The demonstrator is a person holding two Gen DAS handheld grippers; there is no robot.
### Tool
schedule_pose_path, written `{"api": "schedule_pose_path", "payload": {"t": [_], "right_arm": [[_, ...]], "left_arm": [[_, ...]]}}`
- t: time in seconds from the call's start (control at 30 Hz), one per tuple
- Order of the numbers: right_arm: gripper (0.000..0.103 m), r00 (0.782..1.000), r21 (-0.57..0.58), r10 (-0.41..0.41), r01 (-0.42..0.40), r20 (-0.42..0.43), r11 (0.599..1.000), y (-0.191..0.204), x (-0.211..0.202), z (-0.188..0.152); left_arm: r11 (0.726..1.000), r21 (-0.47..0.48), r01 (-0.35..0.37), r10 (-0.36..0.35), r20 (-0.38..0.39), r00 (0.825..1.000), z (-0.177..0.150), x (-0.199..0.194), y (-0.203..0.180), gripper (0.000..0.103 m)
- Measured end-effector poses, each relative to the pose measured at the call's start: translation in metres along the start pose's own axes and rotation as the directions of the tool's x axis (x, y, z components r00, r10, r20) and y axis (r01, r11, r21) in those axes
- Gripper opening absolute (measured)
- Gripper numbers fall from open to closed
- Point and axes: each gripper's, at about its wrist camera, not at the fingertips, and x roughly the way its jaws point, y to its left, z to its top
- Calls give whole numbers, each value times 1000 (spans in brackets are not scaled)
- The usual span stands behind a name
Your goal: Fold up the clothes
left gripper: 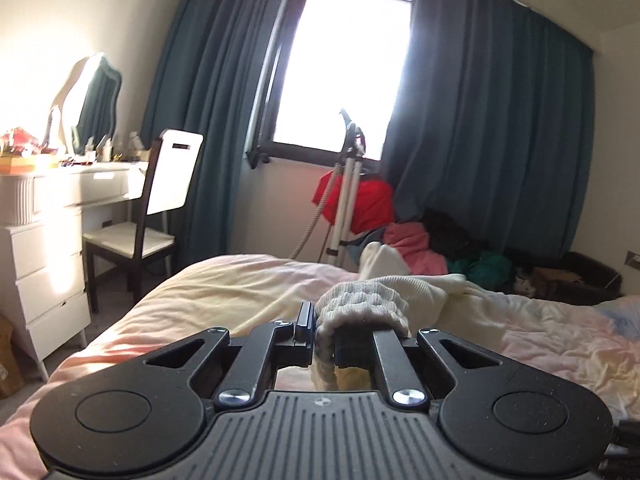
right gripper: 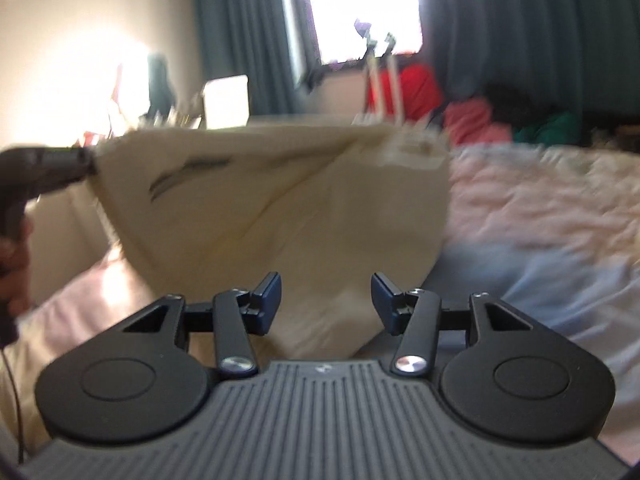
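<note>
Left wrist view: cream sweater point(left gripper: 400, 292) bunched directly ahead, its ribbed grey-white cuff or hem pinched in the left gripper point(left gripper: 324, 332), fingers pressed onto the fabric. Rest of the sweater trails forward and to the right over the bed point(left gripper: 208, 300).

Right wrist view, blurred: same sweater point(right gripper: 288, 208) lifted at one corner by the left gripper point(right gripper: 86, 168) at far left, hanging as a slack sheet with a diagonal crease, lower part resting on the bed point(right gripper: 540, 208). Right gripper point(right gripper: 325, 304) holds nothing; fingers spread wide, the sweater's lower edge just ahead of them and between their lines.

Progress, as a judgement: early. No clean fold visible; the garment is neither flat nor squared. Only one corner is secured. Likely still to do: take a second corner or edge with the right gripper, spread the sweater flat, then fold sleeves and body.

Outward: pink and pale-blue bedding is rumpled. Beyond the bed's far edge, a heap of clothes point(left gripper: 416, 240), red, pink, black and green, lies unfolded by a white tripod stand point(left gripper: 348, 200). Teal curtains point(left gripper: 500, 120) frame a bright window point(left gripper: 348, 68). White dressing table point(left gripper: 60, 192), mirror and chair point(left gripper: 160, 192) at left.
</note>
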Motion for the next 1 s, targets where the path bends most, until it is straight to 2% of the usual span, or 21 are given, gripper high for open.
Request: {"api": "schedule_pose_path", "payload": {"t": [0.1,0.2,0.3,0.43,0.47,0.5,0.53,0.57,0.67,0.77,0.83,0.93,1.0], "right_arm": [[53,994,-50,18,-23,-103,998,18,21,-11],[55,988,-102,-54,39,-146,994,28,38,-17],[54,984,-58,-119,112,-135,992,21,47,-15],[53,986,54,-117,124,-121,991,5,49,-11],[50,986,73,-117,126,-118,989,3,49,-11],[42,987,70,-122,130,-105,989,3,47,-10],[27,988,49,-132,136,-84,989,6,45,-9],[23,988,28,-141,143,-62,989,8,43,-8],[21,983,-73,-182,184,32,980,22,29,-3],[21,972,-142,-200,217,120,966,33,6,6],[21,969,-182,-198,224,148,958,41,-12,12],[21,974,-298,-182,216,138,930,57,-33,9],[21,982,-317,-182,188,49,930,57,-30,-1]], "left_arm": [[998,-58,-14,13,-32,999,-5,8,19,10],[995,-92,-41,37,-45,998,-11,12,30,10],[993,-111,-44,39,-47,998,-12,15,31,11],[994,-90,-64,56,-82,995,-16,28,34,12],[993,-99,-63,53,-96,994,-17,30,35,12],[992,-108,-62,50,-109,993,-17,33,36,12],[992,-114,-61,47,-116,992,-17,33,38,12],[991,-119,-61,46,-122,991,-16,34,37,13],[990,-128,-56,38,-134,990,-15,32,39,17],[995,-85,-48,37,-126,991,-18,28,34,20],[999,-29,-45,42,-118,992,-19,24,26,24],[999,-2,-32,31,-161,987,-22,21,19,24],[999,2,-33,33,-229,973,-26,21,18,26]]}}
